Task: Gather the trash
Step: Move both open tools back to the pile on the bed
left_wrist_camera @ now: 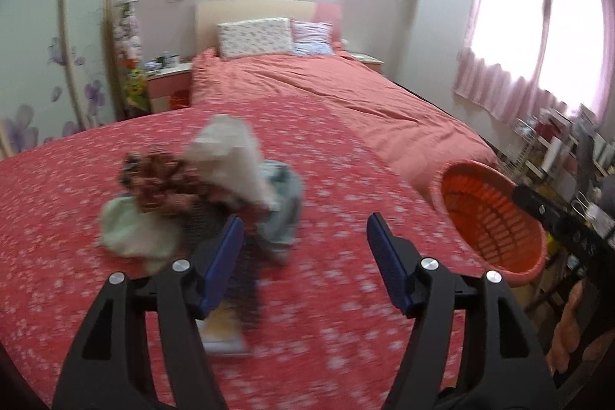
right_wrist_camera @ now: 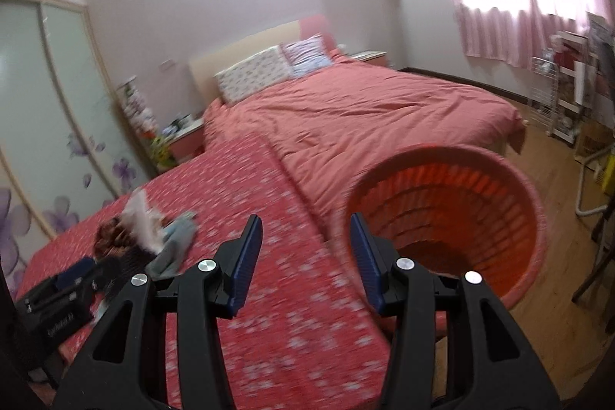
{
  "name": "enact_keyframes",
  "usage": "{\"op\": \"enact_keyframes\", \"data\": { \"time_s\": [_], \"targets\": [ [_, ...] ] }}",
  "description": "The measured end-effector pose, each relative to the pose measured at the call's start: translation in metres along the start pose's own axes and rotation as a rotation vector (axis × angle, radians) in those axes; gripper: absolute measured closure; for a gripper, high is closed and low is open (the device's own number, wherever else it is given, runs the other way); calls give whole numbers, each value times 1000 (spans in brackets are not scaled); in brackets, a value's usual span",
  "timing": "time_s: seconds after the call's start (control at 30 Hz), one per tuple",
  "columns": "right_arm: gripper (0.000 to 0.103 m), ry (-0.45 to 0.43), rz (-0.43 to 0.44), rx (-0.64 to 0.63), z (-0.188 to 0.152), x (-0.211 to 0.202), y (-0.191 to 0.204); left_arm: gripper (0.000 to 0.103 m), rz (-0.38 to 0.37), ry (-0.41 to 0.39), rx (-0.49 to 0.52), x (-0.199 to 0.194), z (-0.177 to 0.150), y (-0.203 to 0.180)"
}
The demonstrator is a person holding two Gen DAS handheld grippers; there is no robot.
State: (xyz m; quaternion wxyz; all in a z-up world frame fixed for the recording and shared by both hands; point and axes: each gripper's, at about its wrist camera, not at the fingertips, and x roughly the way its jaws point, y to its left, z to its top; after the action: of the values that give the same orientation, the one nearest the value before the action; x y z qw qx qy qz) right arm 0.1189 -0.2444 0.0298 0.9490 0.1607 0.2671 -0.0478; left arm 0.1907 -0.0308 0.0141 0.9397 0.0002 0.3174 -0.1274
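left tool [left_wrist_camera: 303, 233] gapes empty just short of the crumpled trash pile [left_wrist_camera: 200, 195]; right tool [right_wrist_camera: 305, 237], open and empty, beside the orange slatted plastic basket [right_wrist_camera: 534, 218]; next, a pinch.

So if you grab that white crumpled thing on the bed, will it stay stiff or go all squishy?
Probably squishy: the white crumpled thing looks like thin paper or plastic, creased into a peak. It likely weighs almost nothing. Lifting it might drag neighbours along, since it lies in the pile.
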Motion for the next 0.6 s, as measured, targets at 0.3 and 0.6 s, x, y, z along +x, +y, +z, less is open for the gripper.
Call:
{"op": "enact_keyframes", "data": {
  "time_s": [0.3,0.6],
  "targets": [
    [55,101,149,-126,-28,15,77,37,139,-4,-116,-20,-14,85],
    [58,205,282,-206,-56,28,128,37,149,37,-183,-28,-37,125]
  ]
}}
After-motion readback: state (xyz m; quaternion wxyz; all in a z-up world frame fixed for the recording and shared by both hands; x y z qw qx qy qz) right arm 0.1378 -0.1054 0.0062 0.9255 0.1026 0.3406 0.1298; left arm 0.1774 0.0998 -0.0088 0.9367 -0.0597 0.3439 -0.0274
